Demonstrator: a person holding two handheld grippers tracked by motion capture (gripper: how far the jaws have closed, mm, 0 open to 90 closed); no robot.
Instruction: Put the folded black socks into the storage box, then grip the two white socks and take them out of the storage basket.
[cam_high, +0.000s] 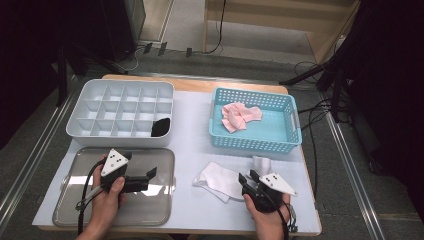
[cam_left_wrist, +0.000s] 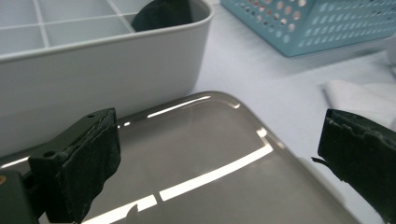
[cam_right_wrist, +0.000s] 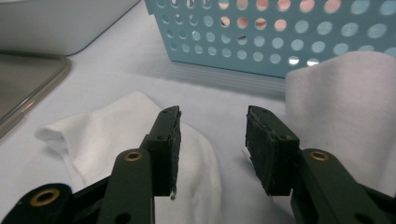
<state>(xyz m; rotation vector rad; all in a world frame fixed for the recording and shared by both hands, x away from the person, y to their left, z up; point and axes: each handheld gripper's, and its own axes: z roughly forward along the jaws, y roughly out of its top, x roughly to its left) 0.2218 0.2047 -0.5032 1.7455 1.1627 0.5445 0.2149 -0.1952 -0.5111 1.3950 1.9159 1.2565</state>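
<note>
Two hand-held grippers low at near edge. Right (cam_high: 246, 177) released, jaws apart over white sock (cam_high: 218, 181) on bench (cam_high: 190, 135), not gripped. Left (cam_high: 151, 173) wide open above empty tray (cam_high: 67, 200). Beyond: organiser (cam_high: 82, 92) holds one black sock (cam_high: 161, 127); basket (cam_high: 295, 122) holds pink sock (cam_high: 240, 115). Sorting looks barely begun.

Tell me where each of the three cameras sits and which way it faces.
High view: above the person's side, looking forward and down on the table; both hands, left gripper, right gripper.
Left gripper view: rides the left gripper, over the metal tray toward the divided box.
Right gripper view: rides the right gripper, over the white cloth.
Shared: the blue basket.
</note>
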